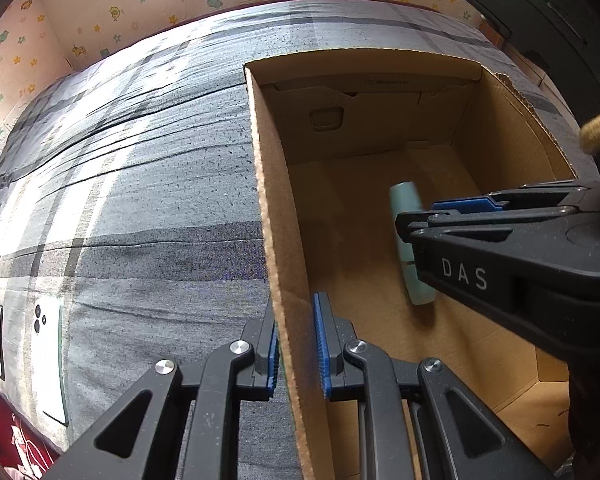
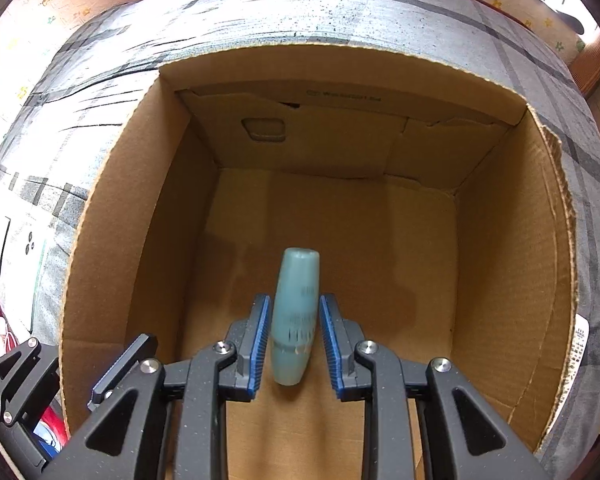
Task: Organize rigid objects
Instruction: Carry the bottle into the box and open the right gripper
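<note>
The left tongs (image 1: 296,344) pinch the near left wall of the open cardboard box (image 1: 268,200), one blue pad outside the wall and the other inside it, both pressed against the corrugated edge. The right tongs (image 2: 294,344) reach down into the same box. Their pads stand slightly apart on either side of a pale teal tube (image 2: 296,312), with a thin gap showing on each side, so they are spread and not pressing on it. The tube lies along the box floor between those pads, its rounded end pointing ahead of the right tongs toward the far wall. The box sits on a grey checked bedsheet (image 1: 140,200). To the left of the left tongs, well apart from the box, a white phone (image 1: 50,356) lies face down on the sheet.
</note>
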`<move>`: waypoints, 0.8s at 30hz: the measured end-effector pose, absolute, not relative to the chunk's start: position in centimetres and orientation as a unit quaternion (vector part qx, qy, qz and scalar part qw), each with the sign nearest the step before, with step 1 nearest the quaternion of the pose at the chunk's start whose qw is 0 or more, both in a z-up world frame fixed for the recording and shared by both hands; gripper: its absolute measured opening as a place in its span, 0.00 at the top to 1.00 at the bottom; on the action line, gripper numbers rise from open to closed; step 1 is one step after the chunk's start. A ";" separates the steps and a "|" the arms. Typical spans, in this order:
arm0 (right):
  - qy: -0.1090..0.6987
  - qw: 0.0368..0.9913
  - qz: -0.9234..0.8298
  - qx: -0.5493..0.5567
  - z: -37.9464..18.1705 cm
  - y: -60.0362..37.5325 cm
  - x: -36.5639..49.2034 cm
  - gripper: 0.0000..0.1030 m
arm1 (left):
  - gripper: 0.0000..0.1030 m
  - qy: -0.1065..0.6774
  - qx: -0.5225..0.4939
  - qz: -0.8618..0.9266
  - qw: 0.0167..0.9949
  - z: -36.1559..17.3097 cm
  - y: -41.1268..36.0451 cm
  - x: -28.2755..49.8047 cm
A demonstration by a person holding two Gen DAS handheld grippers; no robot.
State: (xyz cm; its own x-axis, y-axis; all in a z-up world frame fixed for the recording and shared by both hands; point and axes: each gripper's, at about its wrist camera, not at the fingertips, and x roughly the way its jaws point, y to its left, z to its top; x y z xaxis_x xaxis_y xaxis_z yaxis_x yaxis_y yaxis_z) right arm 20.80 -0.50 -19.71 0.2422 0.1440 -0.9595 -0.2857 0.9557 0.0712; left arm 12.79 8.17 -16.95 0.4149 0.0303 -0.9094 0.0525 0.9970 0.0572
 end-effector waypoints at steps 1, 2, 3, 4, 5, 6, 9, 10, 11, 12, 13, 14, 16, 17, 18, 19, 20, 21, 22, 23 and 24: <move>0.598 0.787 0.137 -0.060 -19.7 -0.5 20.8 0.69 | 0.84 0.542 0.037 -0.006 0.840 -17.0 8.2 12.8; 0.597 0.788 0.137 -0.060 -19.4 -0.6 20.6 0.63 | 0.84 0.542 0.036 -0.007 0.840 -17.1 8.2 12.8; 0.595 0.790 0.136 -0.060 -19.1 -0.7 20.4 0.56 | 0.84 0.542 0.035 -0.007 0.840 -17.1 8.2 12.8; 0.593 0.792 0.134 -0.061 -18.9 -0.7 20.3 0.54 | 0.84 0.542 0.035 -0.007 0.840 -17.1 8.2 12.8; 0.590 0.794 0.134 -0.061 -18.7 -0.8 20.2 0.52 | 0.84 0.542 0.038 -0.006 0.840 -17.0 8.2 12.8; 0.589 0.795 0.135 -0.062 -18.5 -0.8 20.1 0.51 | 0.84 0.542 0.038 -0.006 0.840 -17.0 8.1 12.8; 0.580 0.801 0.133 -0.068 -17.7 -0.8 19.7 0.48 | 0.84 0.541 0.037 -0.005 0.840 -17.0 8.0 12.7; 0.577 0.803 0.130 -0.070 -17.4 -0.8 19.6 0.47 | 0.84 0.541 0.036 -0.006 0.840 -17.0 8.0 12.7; 0.574 0.805 0.128 -0.072 -17.1 -0.8 19.4 0.47 | 0.84 0.541 0.035 -0.006 0.840 -17.0 8.0 12.7; 0.572 0.807 0.127 -0.073 -16.9 -0.9 19.3 0.47 | 0.84 0.541 0.036 -0.005 0.840 -17.0 8.0 12.7; 0.571 0.808 0.125 -0.074 -16.6 -1.0 19.1 0.46 | 0.84 0.541 0.037 -0.005 0.840 -17.0 8.0 12.7; 0.570 0.809 0.125 -0.073 -16.4 -1.1 19.0 0.45 | 0.84 0.541 0.038 -0.005 0.840 -17.0 7.9 12.7; 0.567 0.810 0.128 -0.070 -16.1 -1.3 18.7 0.43 | 0.84 0.541 0.036 -0.005 0.840 -17.0 7.9 12.7; 0.564 0.812 0.126 -0.073 -15.8 -1.4 18.4 0.41 | 0.84 0.541 0.036 -0.005 0.840 -17.0 7.9 12.7; 0.560 0.816 0.124 -0.075 -15.5 -1.6 18.3 0.40 | 0.84 0.541 0.037 -0.005 0.840 -17.0 7.9 12.6; 0.555 0.819 0.122 -0.077 -15.2 -1.8 18.1 0.39 | 0.84 0.541 0.038 -0.005 0.840 -17.0 7.9 12.6; 0.551 0.822 0.121 -0.078 -14.9 -1.9 17.9 0.37 | 0.84 0.541 0.038 -0.004 0.840 -17.1 7.9 12.6; 0.548 0.824 0.120 -0.078 -14.6 -2.1 17.7 0.34 | 0.84 0.541 0.039 -0.004 0.840 -17.0 7.9 12.6; 0.544 0.826 0.120 -0.078 -14.3 -2.3 17.5 0.33 | 0.84 0.541 0.039 -0.004 0.840 -17.1 7.8 12.7; 0.542 0.828 0.121 -0.078 -13.9 -2.5 17.3 0.32 | 0.84 0.541 0.039 -0.004 0.840 -17.1 7.8 12.6; 0.540 0.829 0.121 -0.080 -13.6 -2.7 17.2 0.32 | 0.84 0.541 0.040 -0.004 0.840 -17.1 7.8 12.6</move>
State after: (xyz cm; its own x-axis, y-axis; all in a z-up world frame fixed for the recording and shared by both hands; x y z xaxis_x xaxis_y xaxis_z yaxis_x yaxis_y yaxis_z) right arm 17.16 -2.69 -13.59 0.3883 0.1146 -0.9144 -0.2870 0.9579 -0.0019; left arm 12.64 7.80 -17.06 0.4154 0.0366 -0.9089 0.0495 0.9968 0.0628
